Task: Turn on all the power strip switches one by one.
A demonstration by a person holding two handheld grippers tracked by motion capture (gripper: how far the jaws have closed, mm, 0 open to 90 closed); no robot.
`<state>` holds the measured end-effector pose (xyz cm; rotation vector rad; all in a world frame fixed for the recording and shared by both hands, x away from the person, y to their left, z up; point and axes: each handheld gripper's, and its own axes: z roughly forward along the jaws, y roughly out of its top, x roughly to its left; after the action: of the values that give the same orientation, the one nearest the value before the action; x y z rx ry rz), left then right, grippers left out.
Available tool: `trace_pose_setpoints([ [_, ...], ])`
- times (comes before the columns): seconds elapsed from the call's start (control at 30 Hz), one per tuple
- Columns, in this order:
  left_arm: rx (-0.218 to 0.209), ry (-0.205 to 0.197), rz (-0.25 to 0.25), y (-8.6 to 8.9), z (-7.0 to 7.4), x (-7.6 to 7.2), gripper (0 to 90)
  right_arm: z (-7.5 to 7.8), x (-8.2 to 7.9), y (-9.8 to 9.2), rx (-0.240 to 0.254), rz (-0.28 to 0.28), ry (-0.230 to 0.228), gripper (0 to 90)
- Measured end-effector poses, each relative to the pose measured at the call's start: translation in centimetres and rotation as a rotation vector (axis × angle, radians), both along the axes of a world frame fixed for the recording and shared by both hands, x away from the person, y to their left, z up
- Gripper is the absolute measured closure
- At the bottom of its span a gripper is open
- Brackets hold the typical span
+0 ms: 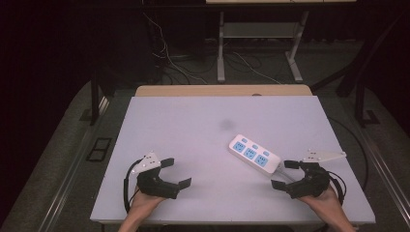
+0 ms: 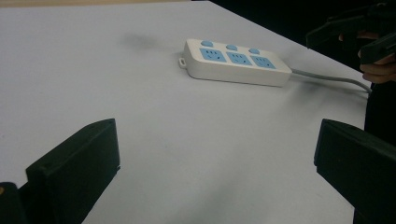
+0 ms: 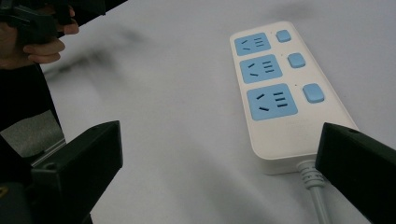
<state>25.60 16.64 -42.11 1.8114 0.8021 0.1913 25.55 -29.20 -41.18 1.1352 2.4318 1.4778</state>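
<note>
High view: looking forward and down on the whole table (image 1: 193, 121) from above its near edge.
Left gripper view: sitting low, facing the power strip (image 2: 236, 63) farther off.
Right gripper view: facing it close.
Shared: the strip.

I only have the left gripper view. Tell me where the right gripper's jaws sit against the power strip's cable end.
Observer: In the high view, the right gripper is open, its jaws standing either side of the cable just off the power strip, gripping nothing.
Operator: Give me the switch layout from its side.
Observer: The right gripper view shows three blue switches along the strip's edge, one beside each socket.
Operator: Now say where my left gripper is on the table.
Observer: The high view puts the left gripper open near the table front edge, well apart from the strip.
</note>
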Motion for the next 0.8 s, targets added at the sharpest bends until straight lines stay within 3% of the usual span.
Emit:
trace_pose_setpoints([
  [0.37, -0.004, -0.002, -0.008, 0.2, 0.0, -0.1, 0.0, 0.2, 0.4, 0.2, -0.021, 0.007, 0.024, 0.5],
  [0.8, 0.002, 0.003, -0.015, 0.1, -0.1, -0.1, 0.0, 1.7, 2.0, 0.9, -0.06, 0.047, 0.059, 0.5],
])
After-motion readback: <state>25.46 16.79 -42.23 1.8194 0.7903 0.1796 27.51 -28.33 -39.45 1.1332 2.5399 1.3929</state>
